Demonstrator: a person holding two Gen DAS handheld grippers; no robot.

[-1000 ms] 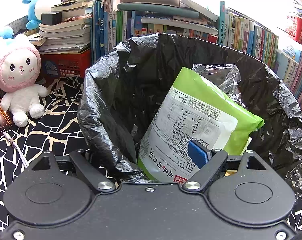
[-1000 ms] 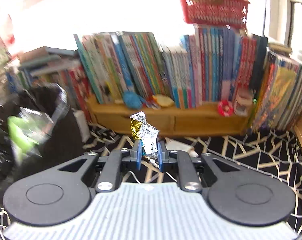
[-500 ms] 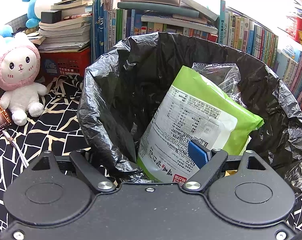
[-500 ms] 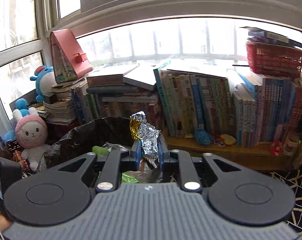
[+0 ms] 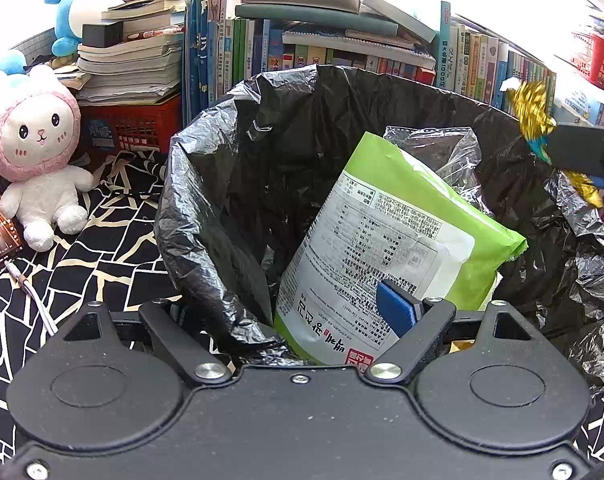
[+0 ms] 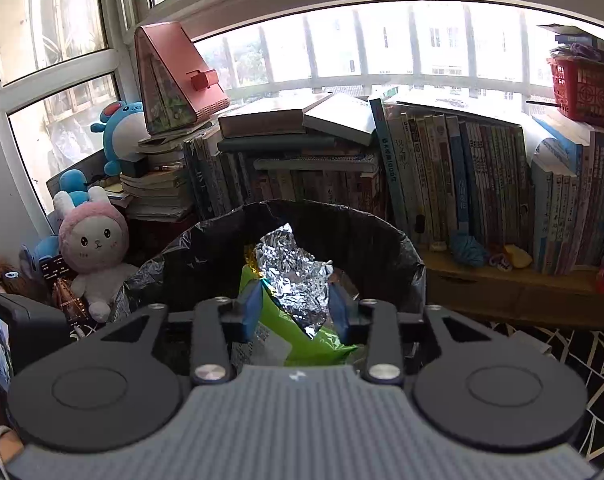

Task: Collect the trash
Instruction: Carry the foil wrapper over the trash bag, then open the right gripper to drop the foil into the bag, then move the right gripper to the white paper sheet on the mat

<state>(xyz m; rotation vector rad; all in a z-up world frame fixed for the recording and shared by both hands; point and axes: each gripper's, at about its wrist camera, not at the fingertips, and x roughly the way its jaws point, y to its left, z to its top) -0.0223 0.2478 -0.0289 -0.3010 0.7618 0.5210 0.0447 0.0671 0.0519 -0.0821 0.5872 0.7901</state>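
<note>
The crumpled foil wrapper (image 6: pixel 295 276) sits between the fingers (image 6: pixel 250 309) of our right gripper (image 6: pixel 295 312), above the open mouth of the black bin bag (image 6: pixel 382 240) and over the green snack pouch (image 6: pixel 302 340) already inside. Those fingers are opening, and the blue pads now stand off the foil on both sides, so we judge it is being let go. The risk we see is that such a light, springy scrap could cling to a pad or drift sideways as it falls; from the left wrist view it hangs near the bag's right rim (image 5: pixel 574 216), so a small drift could send it over the edge onto the patterned cloth (image 5: pixel 101 248). It could also land on the tall green pouch (image 5: pixel 402 232) and slide outward. Our left gripper (image 5: pixel 297 312) has its fingers spread wide across the bag's near rim; whether they grip the plastic we cannot tell. A second ago the foil was pinched tight between closed right fingers, away from the bag, facing a bookshelf; half a second ago it was at the bag, clamped. The left side looks unchanged, apart from the foil entering its view.
</note>
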